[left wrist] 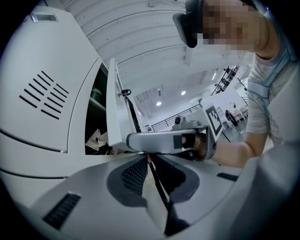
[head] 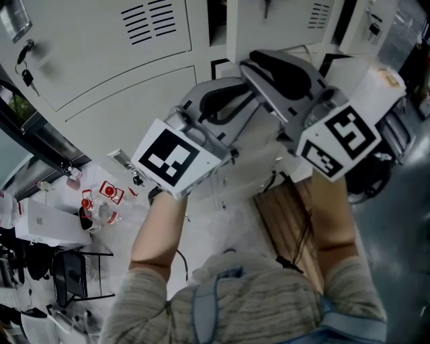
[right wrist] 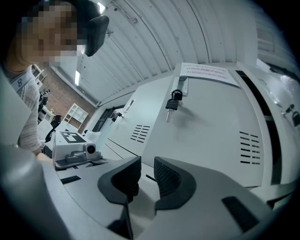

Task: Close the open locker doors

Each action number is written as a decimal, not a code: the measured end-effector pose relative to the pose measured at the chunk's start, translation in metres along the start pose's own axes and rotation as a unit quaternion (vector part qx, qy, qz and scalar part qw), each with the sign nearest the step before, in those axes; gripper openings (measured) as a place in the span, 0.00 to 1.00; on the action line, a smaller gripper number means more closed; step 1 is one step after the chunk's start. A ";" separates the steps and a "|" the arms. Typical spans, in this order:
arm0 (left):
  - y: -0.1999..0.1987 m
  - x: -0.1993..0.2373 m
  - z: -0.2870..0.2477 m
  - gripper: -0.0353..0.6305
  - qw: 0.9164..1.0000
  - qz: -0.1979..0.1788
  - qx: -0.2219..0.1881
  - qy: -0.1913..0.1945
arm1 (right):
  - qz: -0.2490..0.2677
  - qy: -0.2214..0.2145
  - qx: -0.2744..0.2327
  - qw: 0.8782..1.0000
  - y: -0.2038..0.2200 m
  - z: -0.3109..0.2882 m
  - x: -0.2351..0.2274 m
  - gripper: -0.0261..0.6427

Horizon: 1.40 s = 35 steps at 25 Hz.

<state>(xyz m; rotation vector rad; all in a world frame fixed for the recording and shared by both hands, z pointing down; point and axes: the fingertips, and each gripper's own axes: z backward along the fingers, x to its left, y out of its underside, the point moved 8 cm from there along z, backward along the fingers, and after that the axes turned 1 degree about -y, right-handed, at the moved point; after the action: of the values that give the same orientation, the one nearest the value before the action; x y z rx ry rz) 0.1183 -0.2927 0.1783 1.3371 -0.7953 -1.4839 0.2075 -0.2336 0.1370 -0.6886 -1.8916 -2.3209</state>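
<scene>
The bank of pale grey metal lockers (head: 101, 60) fills the wall; one tall grey door with a key (right wrist: 211, 117) stands ajar, long axis upright, its outer face straight ahead of the right gripper (right wrist: 146, 162), which looks the nearer, jaws narrowly apart and empty; the left gripper (left wrist: 149, 159) has its jaws pressed together, the door's free edge up-left of it.

Locker doors (head: 101, 60) are pale grey with black slotted vents (head: 151, 20); marker cubes (head: 176, 158) are white with black squares; the sleeve (head: 269, 302) is heathered grey.
</scene>
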 end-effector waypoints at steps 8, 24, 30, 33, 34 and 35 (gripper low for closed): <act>0.003 0.008 0.009 0.12 1.000 0.000 0.008 -0.013 | -0.002 -0.004 0.004 1.000 0.003 -0.015 -0.003 0.17; 0.012 0.024 0.027 0.12 0.998 0.000 0.032 -0.048 | -0.013 -0.013 0.011 1.000 0.010 -0.044 -0.001 0.17; 0.013 0.032 0.029 0.12 0.998 -0.009 0.035 -0.057 | -0.015 -0.015 0.019 1.000 0.010 -0.054 -0.002 0.17; 0.012 0.031 0.030 0.12 0.998 -0.010 0.036 -0.057 | -0.014 -0.014 0.022 1.000 0.009 -0.054 -0.001 0.17; 0.011 0.030 0.031 0.12 0.998 -0.003 0.036 -0.058 | -0.013 -0.014 0.022 1.000 0.009 -0.053 0.000 0.17; 0.011 0.029 0.031 0.12 0.998 0.001 0.036 -0.059 | -0.012 -0.014 0.023 1.000 0.008 -0.053 0.001 0.17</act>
<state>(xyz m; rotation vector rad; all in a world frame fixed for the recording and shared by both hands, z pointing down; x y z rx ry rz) 0.0919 -0.3272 0.1839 1.3104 -0.9337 -1.5565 0.1940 -0.2852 0.1375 -0.7000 -1.9684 -2.2867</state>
